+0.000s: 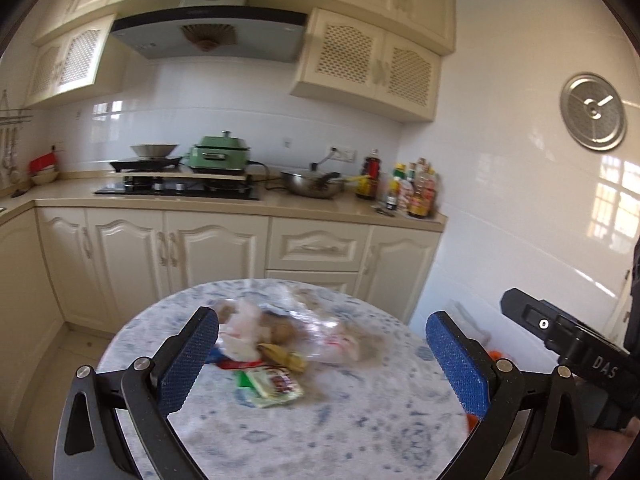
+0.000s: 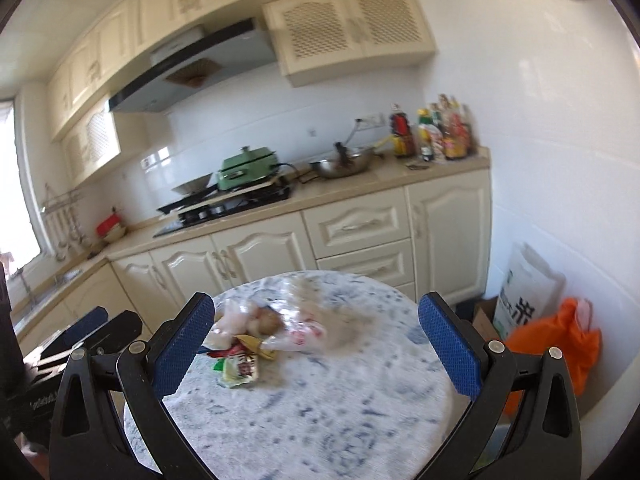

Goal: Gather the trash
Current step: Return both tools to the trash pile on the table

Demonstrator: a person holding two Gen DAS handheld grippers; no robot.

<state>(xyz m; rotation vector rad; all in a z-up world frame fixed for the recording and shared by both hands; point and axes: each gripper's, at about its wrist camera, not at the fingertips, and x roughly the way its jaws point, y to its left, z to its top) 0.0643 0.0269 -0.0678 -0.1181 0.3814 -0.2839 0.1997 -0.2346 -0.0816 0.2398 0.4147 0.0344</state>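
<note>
Both hand-held grippers (image 1: 324,354) (image 2: 318,344) agape above trash (image 1: 268,344)

The left gripper (image 1: 322,356) is held wide, its two blue-padded fingers (image 1: 192,364) spread far apart with nothing between them. The right gripper (image 2: 316,350) is equally wide, its blue fingers (image 2: 184,344) clasping nothing. The two are held side by side at about the same height, each showing at the edge of the other's view.
</note>
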